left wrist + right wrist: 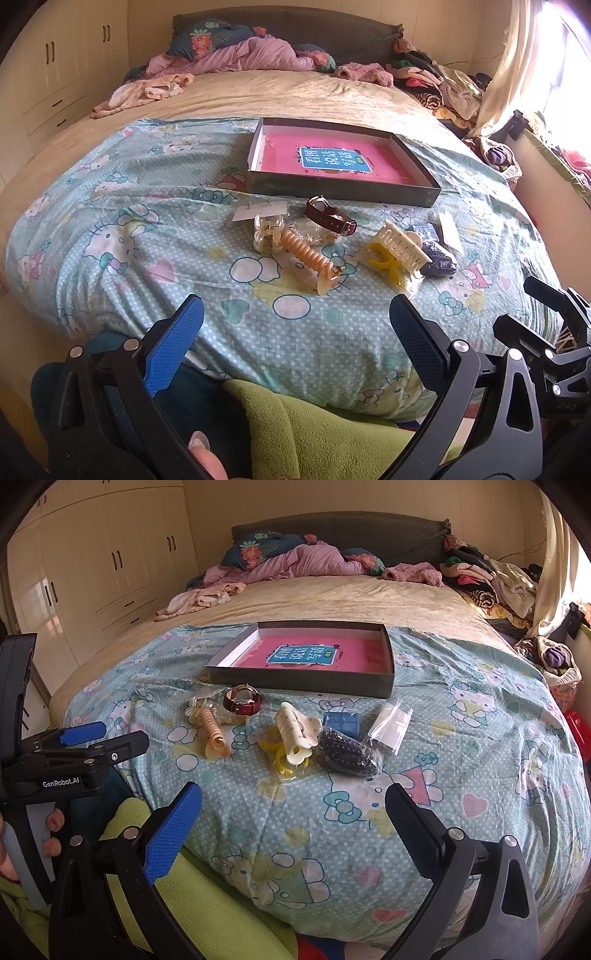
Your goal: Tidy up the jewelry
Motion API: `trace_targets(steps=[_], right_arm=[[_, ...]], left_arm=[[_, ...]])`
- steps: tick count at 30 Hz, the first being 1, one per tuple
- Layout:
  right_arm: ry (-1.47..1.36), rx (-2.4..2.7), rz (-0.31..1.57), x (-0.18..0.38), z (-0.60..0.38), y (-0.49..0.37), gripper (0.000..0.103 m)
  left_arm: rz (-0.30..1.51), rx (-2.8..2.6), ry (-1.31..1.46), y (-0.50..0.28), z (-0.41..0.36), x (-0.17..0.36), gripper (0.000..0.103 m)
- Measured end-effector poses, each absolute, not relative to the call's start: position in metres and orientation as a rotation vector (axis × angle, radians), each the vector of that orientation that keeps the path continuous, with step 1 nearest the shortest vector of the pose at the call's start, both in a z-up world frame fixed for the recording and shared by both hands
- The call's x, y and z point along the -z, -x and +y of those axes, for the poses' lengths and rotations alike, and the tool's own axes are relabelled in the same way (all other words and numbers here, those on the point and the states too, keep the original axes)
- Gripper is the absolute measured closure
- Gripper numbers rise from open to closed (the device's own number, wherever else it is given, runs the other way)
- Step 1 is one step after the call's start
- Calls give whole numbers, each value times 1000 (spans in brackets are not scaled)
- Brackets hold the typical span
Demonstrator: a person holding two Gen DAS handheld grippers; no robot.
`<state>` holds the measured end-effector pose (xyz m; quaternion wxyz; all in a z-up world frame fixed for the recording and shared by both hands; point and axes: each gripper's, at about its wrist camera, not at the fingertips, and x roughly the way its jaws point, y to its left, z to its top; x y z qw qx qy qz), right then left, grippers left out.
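A dark shallow box (343,192) (295,686) with a pink book inside lies on the Hello Kitty sheet. In front of it lie a brown-strap watch (330,216) (242,700), an orange spiral hair clip (308,256) (212,731), a clear claw clip (266,232), a cream claw clip (400,247) (295,727) over a yellow clip (382,262) (282,762), and a dark beaded item in a bag (439,256) (347,755). My left gripper (295,332) and right gripper (293,816) are both open and empty, held near the bed's front edge, short of the items.
A blue item (341,722) and a clear plastic bag (391,723) lie right of the clips. Clothes are piled at the bed's head (306,561) and right side (495,579). Wardrobes (92,572) stand on the left. Green fleece (314,432) is below the grippers.
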<state>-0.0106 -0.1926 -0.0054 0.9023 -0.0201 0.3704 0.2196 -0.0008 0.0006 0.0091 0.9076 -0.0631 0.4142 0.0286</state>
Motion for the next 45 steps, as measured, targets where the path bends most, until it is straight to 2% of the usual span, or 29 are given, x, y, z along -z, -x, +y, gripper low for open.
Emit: trace_targets(steps=[35, 45], right_arm=[[51, -477, 758, 5, -189, 5, 4], [41, -494, 739, -2, -190, -14, 4]], left_arm=[[842, -59, 136, 2, 5, -15, 9], [836, -115, 184, -8, 28, -12, 9]])
